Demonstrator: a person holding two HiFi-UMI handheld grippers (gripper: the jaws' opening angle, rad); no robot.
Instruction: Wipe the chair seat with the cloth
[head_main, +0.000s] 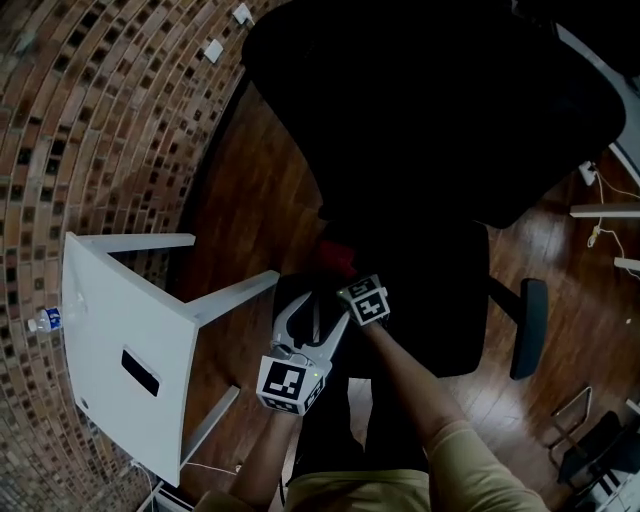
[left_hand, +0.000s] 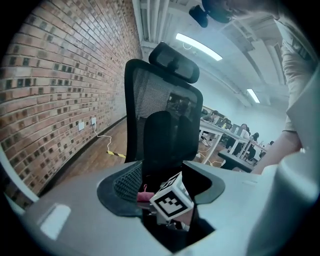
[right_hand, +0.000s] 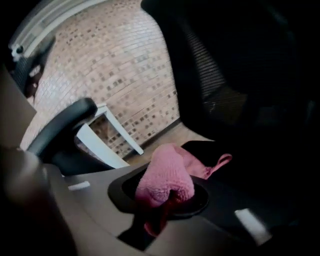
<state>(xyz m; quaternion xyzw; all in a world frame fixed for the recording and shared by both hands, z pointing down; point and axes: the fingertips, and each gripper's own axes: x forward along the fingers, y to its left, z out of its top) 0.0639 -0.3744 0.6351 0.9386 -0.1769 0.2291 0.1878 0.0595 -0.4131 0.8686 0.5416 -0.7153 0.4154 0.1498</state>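
The right gripper (right_hand: 167, 195) pinches the pink cloth (right_hand: 165, 177) at the left edge of the chair seat (head_main: 440, 300); the left gripper (head_main: 312, 320) hovers just nearer. Its jaws are spread, with nothing held.

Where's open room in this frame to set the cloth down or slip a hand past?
Free: the white table, bare but for one dark flat thing, and the chair seat on the side toward the armrest, which looks bare. Crowded: the seat's front, where the open left gripper and the right gripper, shut on the pink cloth, sit close together.
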